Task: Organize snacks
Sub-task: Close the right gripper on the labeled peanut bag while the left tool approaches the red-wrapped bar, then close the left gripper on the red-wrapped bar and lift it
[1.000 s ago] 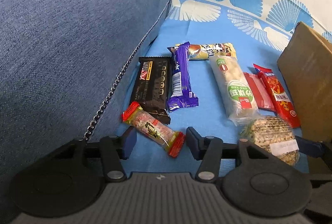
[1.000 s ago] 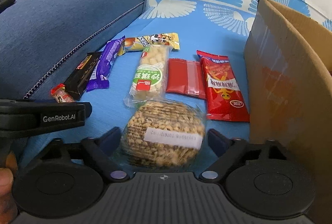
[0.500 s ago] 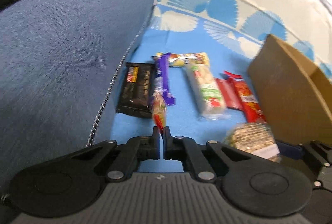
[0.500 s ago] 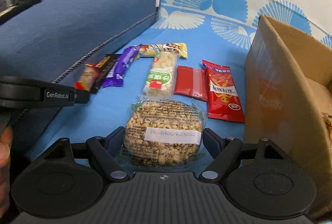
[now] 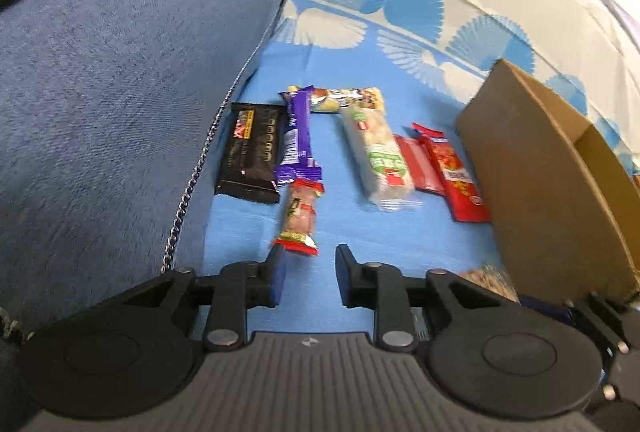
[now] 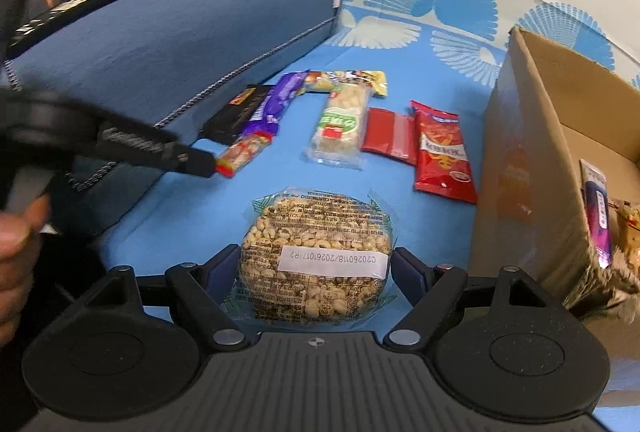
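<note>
Brown cardboard box [image 6: 532, 135] sits right of everything on the blue patterned sofa cover [image 6: 168, 232], nearer the right tool [image 6: 316, 266], so that hand goes first I'd guess. It's clamped across the round clear-wrapped puffed grain cake [image 6: 316, 256], label reads C20260118/20261017 R2. Left tool [image 5: 308, 264] is opening, the small red-ended candy bar [image 5: 300, 218] just ahead pointing away, not pinched

the right gripper [image 6: 316, 272] clamps a round clear-wrapped puffed grain cake [image 6: 316, 264] above the light blue sheet [image 6: 160, 240]. an open brown cardboard box [image 6: 532, 159] stands at right (packets inside). the left gripper [image 6: 200, 161], jaws opening, touches a small red-ended candy bar [image 6: 244, 153].
</note>
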The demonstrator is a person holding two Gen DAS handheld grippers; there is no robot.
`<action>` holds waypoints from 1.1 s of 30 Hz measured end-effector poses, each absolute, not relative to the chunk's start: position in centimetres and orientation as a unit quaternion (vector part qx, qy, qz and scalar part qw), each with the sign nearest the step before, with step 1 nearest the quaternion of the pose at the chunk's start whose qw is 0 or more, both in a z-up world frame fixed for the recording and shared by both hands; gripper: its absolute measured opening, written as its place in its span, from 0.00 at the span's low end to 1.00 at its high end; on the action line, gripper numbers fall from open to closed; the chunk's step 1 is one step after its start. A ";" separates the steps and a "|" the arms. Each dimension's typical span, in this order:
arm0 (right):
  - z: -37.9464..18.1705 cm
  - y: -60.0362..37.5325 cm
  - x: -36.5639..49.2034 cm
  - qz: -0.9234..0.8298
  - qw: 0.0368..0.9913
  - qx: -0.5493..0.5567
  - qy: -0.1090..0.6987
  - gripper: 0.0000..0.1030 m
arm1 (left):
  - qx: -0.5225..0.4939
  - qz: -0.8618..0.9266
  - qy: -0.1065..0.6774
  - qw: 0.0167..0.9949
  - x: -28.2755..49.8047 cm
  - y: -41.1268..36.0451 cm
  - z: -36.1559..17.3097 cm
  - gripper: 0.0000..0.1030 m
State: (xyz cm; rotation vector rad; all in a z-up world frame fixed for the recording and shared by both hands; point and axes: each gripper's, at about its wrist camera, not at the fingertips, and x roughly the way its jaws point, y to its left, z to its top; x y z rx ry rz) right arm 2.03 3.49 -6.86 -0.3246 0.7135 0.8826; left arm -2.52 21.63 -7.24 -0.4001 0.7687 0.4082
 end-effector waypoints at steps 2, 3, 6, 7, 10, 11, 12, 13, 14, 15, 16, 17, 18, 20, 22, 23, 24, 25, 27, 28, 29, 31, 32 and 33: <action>-7.1 3.5 1.9 0.423 0.826 -0.157 0.338 0.80 | -0.185 0.207 0.374 0.885 -1.9 22.1 -7.6 0.37; -7.2 3.6 1.9 0.425 0.824 -0.158 0.340 0.81 | -0.178 0.213 0.375 0.884 -1.5 22.1 -7.7 0.37; -7.5 3.7 2.3 0.422 0.823 -0.157 0.346 0.84 | -0.159 0.230 0.377 0.883 -0.4 22.5 -8.3 0.41; -7.6 3.7 2.5 0.421 0.823 -0.154 0.348 0.85 | -0.156 0.231 0.380 0.882 0.0 22.7 -8.6 0.41; -7.9 3.9 3.0 0.418 0.823 -0.148 0.354 0.88 | -0.151 0.227 0.388 0.881 1.0 23.0 -9.2 0.41; -8.0 4.0 3.1 0.417 0.823 -0.149 0.354 0.89 | -0.148 0.226 0.389 0.881 1.2 22.9 -9.4 0.41; -8.1 4.2 3.1 0.417 0.823 -0.151 0.354 0.89 | -0.144 0.225 0.390 0.881 1.3 22.8 -9.5 0.41; -8.3 4.3 3.2 0.415 0.823 -0.152 0.357 0.90 | -0.140 0.224 0.390 0.882 1.4 22.7 -9.6 0.41; -8.5 4.4 3.3 0.413 0.822 -0.153 0.360 0.91 | -0.136 0.223 0.389 0.883 1.5 22.6 -9.6 0.41; -8.6 4.5 3.4 0.412 0.822 -0.155 0.361 0.92 | -0.133 0.222 0.389 0.884 1.6 22.4 -9.7 0.41; -8.8 4.7 3.4 0.410 0.822 -0.160 0.362 0.92 | -0.130 0.222 0.388 0.885 1.6 22.3 -9.7 0.41; -9.0 4.8 3.4 0.408 0.822 -0.166 0.362 0.92 | -0.128 0.220 0.388 0.886 1.7 22.3 -9.7 0.40; -9.1 5.0 3.4 0.407 0.821 -0.172 0.362 0.93 | -0.127 0.219 0.388 0.886 1.6 22.2 -9.7 0.38; -9.3 5.1 3.2 0.406 0.821 -0.182 0.358 0.92 | -0.126 0.215 0.387 0.887 1.6 22.1 -9.7 0.24; -9.2 5.1 2.9 0.406 0.823 -0.189 0.350 0.84 | -0.124 0.209 0.384 0.891 1.6 21.9 -9.6 0.21; -9.1 5.0 2.8 0.408 0.825 -0.189 0.344 0.82 | -0.123 0.205 0.381 0.893 1.5 21.8 -9.5 0.20; -8.8 4.9 2.7 0.407 0.828 -0.189 0.337 0.79 | -0.122 0.201 0.380 0.895 1.4 21.7 -9.4 0.19; -8.6 4.8 2.6 0.405 0.832 -0.186 0.330 0.79 | -0.122 0.196 0.377 0.897 1.2 21.6 -9.2 0.18; -8.0 4.5 2.5 0.406 0.840 -0.172 0.316 0.79 | -0.124 0.187 0.374 0.900 0.8 21.5 -8.9 0.18; -7.7 4.4 2.5 0.408 0.843 -0.166 0.309 0.79 | -0.128 0.181 0.374 0.901 0.5 21.5 -8.7 0.18; -7.3 4.3 2.4 0.411 0.846 -0.158 0.300 0.79 | -0.133 0.174 0.374 0.901 0.2 21.5 -8.5 0.17; -7.0 4.3 2.3 0.416 0.848 -0.150 0.291 0.79 | -0.142 0.164 0.379 0.900 -0.5 21.4 -8.2 0.16; -7.2 4.5 2.3 0.417 0.846 -0.152 0.296 0.80 | -0.147 0.160 0.383 0.898 -0.8 21.4 -8.0 0.16; -7.5 4.7 2.3 0.415 0.842 -0.159 0.306 0.81 | -0.152 0.156 0.388 0.896 -1.1 21.4 -7.9 0.16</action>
